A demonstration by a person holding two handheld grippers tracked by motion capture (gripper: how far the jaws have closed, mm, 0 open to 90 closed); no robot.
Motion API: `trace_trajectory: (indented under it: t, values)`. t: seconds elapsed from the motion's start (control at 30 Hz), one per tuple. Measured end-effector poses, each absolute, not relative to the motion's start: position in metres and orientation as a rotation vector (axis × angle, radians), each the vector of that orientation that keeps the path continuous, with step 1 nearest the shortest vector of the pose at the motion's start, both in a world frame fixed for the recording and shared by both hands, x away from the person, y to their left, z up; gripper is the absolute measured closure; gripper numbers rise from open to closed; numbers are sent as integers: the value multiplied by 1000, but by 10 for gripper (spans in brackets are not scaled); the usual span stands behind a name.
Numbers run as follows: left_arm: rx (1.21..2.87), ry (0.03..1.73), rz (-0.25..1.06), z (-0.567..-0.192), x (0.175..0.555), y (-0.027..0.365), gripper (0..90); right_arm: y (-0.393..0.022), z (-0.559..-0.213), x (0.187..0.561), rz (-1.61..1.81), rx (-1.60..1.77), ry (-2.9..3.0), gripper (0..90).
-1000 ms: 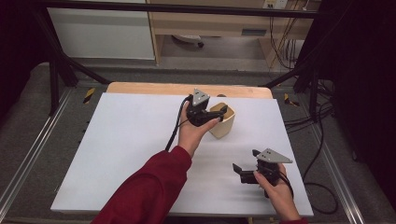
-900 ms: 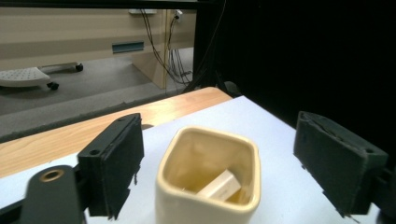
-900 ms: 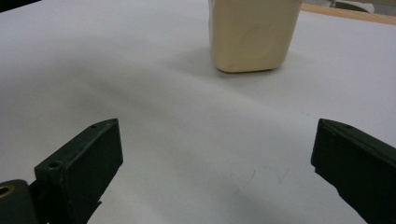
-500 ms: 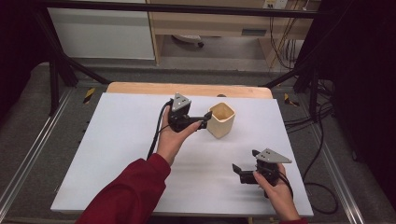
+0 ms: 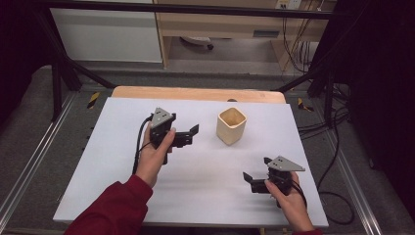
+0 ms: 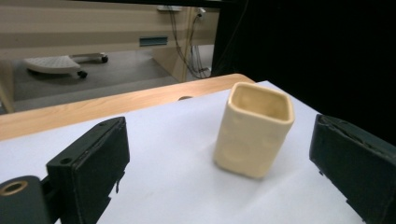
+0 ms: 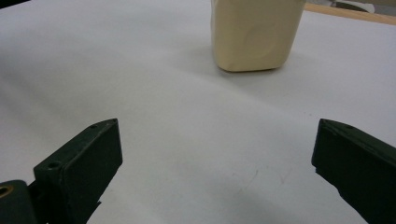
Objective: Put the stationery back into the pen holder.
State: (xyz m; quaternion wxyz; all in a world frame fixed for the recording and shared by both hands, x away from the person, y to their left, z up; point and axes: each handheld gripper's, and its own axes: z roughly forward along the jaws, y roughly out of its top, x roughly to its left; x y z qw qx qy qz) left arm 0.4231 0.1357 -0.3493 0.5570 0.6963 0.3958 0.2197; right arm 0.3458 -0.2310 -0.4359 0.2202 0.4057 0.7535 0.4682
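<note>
A cream square cup (image 5: 231, 125) stands upright and empty on the white table top (image 5: 117, 161), toward the far right. My left gripper (image 5: 192, 136) is open, a short way left of the cup and pointing at it; in the left gripper view the cup (image 6: 254, 130) sits ahead between the spread jaws, not touched. My right gripper (image 5: 250, 181) rests open near the front right of the table, holding nothing; in the right gripper view the cup (image 7: 254, 35) stands well ahead of its jaws.
A wooden table edge (image 5: 195, 93) runs along the far side of the white top. Black frame posts (image 5: 58, 73) and cables (image 5: 337, 147) flank the table. A wheeled base (image 5: 195, 43) sits on the floor beyond.
My left gripper let go of the cup and drew back to the left, jaws now spread. The cup stays standing where it was. The right gripper has not moved.
</note>
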Motion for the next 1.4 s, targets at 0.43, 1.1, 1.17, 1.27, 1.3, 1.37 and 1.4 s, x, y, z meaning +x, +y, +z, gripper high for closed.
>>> trace_trajectory:
  t: [0.43, 1.1, 1.17, 1.27, 1.3, 1.37, 1.4]
  values:
    - [1610, 1038, 541, -382, 389, 213, 52, -230, -437, 346, 1288, 1124, 2092, 24]
    - [1620, 1050, 601, -405, 344, 251, 55, -230, -437, 345, 1284, 1118, 2092, 25]
    - [1616, 1053, 593, -407, 340, 250, 55, -230, -437, 345, 1283, 1117, 2089, 25]
    - [1620, 1055, 580, -414, 334, 249, 56, -231, -437, 346, 1280, 1118, 2087, 28]
    - [1624, 1055, 579, -417, 332, 249, 58, -231, -437, 346, 1279, 1122, 2085, 29]
    - [1623, 1065, 559, -426, 329, 251, 63, -232, -437, 345, 1272, 1127, 2085, 30]
    - [1619, 1074, 545, -429, 327, 252, 66, -232, -437, 346, 1267, 1133, 2084, 31]
